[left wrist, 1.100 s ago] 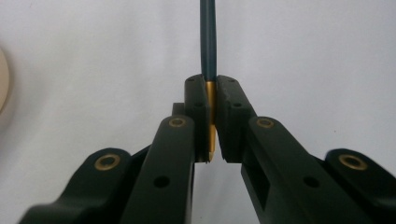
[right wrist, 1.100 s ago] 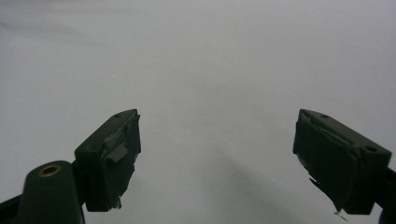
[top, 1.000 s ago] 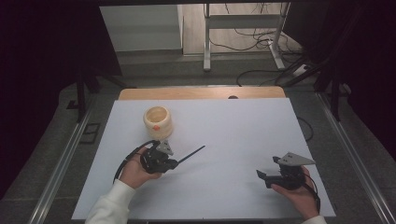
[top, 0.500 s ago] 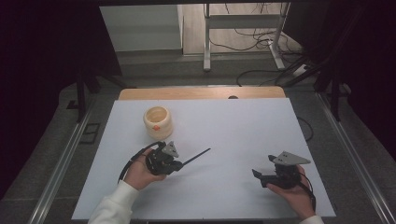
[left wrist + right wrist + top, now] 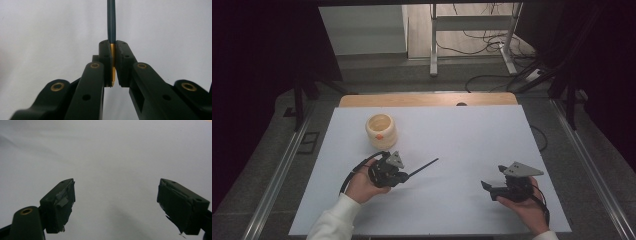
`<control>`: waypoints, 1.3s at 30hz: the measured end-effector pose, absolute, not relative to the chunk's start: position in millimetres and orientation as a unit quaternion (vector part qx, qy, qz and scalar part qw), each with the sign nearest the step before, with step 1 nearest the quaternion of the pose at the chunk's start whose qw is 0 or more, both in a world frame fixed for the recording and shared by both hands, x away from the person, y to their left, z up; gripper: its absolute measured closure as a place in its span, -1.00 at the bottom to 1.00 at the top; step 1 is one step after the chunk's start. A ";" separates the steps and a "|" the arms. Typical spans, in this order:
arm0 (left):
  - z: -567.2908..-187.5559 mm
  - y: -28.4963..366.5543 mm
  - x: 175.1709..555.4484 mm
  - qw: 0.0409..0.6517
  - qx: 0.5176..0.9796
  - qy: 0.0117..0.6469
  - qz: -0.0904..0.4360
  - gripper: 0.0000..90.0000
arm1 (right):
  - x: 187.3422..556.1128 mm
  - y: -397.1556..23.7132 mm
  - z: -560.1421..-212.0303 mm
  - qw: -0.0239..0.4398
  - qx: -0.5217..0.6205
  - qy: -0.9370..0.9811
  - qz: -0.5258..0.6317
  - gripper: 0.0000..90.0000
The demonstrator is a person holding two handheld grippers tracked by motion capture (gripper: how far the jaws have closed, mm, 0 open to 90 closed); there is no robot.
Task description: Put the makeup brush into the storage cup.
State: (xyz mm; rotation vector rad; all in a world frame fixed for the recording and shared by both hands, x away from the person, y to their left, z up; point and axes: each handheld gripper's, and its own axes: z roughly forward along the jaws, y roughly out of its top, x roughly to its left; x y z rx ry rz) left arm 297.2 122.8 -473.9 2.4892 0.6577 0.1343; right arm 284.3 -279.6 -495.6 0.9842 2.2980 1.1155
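The left gripper [image 5: 113, 62] pinches a dark pen [image 5: 111, 22] by its gold tip; the barrel runs straight ahead over the white table [image 5: 45, 32].

A fixed camera looks forward and down from above the person's side onto the whole white tabletop [image 5: 472, 140], while two close cameras, one riding each tool, look along their jaws at that same white surface.
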 end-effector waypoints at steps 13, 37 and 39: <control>-472.5 121.2 297.1 0.278 0.928 0.243 0.050 0.88 | 283.4 -268.7 -490.2 0.209 0.337 0.828 0.397 -0.65; -470.4 117.0 297.5 0.279 0.928 0.241 0.049 0.88 | 286.7 -256.3 -483.0 0.211 0.322 0.829 0.404 -0.65; -470.2 116.6 297.7 0.279 0.929 0.240 0.049 0.88 | 287.2 -254.8 -482.2 0.212 0.319 0.830 0.405 -0.65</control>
